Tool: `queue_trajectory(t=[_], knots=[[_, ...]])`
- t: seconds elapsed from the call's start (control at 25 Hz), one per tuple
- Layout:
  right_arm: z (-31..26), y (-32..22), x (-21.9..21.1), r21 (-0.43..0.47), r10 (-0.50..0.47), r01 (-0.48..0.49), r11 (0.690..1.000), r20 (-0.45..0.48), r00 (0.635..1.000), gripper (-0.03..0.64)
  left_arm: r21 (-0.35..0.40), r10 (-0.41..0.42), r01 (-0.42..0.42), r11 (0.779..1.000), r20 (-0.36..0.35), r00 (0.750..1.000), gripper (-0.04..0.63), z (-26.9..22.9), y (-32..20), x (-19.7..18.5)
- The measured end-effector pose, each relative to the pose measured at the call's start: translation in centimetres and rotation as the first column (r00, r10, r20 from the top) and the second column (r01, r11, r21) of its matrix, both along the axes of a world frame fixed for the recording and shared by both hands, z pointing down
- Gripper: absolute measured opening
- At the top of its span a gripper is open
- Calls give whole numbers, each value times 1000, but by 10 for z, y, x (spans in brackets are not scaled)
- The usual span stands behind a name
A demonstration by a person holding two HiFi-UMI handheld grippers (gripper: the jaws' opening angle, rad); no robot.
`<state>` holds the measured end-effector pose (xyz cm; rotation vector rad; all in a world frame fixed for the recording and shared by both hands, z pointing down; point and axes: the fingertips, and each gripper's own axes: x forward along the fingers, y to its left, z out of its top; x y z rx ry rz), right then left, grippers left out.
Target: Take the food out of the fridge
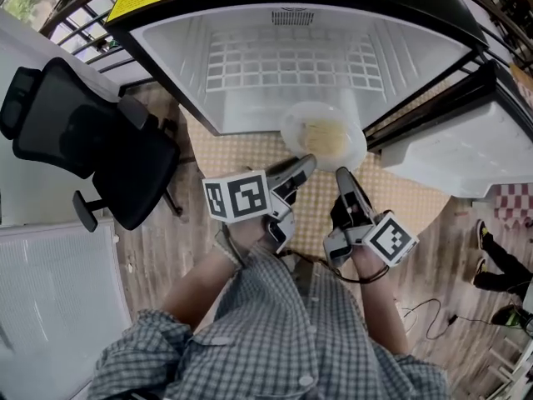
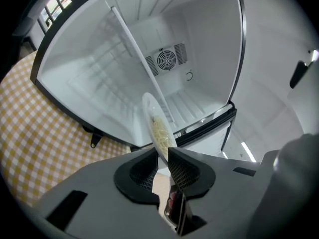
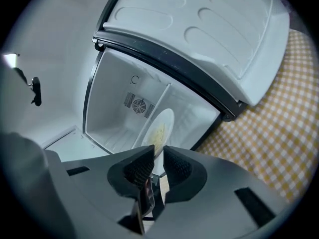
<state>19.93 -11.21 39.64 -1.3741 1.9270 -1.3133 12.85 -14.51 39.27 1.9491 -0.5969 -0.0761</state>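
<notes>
the left gripper [image 1: 305, 165] pinches the rim of the plate [image 1: 323, 134] at 7 o'clock. the right gripper [image 1: 343, 175] pinches it at 5 o'clock.

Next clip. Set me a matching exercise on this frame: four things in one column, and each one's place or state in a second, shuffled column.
Things
1. white round plate of pale noodles
2. black office chair
3. yellow-and-white checked tablecloth
4. white fridge door

Places and states
A. swung open, at the right of the head view
B. standing left of the fridge
C. pinched at its rim by the left gripper and the right gripper
D. spread under the fridge

Pairs: 1-C; 2-B; 3-D; 4-A
</notes>
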Motion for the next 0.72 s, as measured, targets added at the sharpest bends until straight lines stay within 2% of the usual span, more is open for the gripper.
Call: queue_trajectory(t=[0.16,0.28,0.72], knots=[[22,11,10,-46,20,-20,999,-2,1000,52,-34,46,-45,998,23,999,69,23,9,12],[43,20,15,-99,42,-40,994,11,999,52,-87,68,-65,994,29,997,70,46,15,19],[123,37,27,-278,68,-67,958,-5,998,54,-251,134,-105,962,98,986,78,131,30,32]])
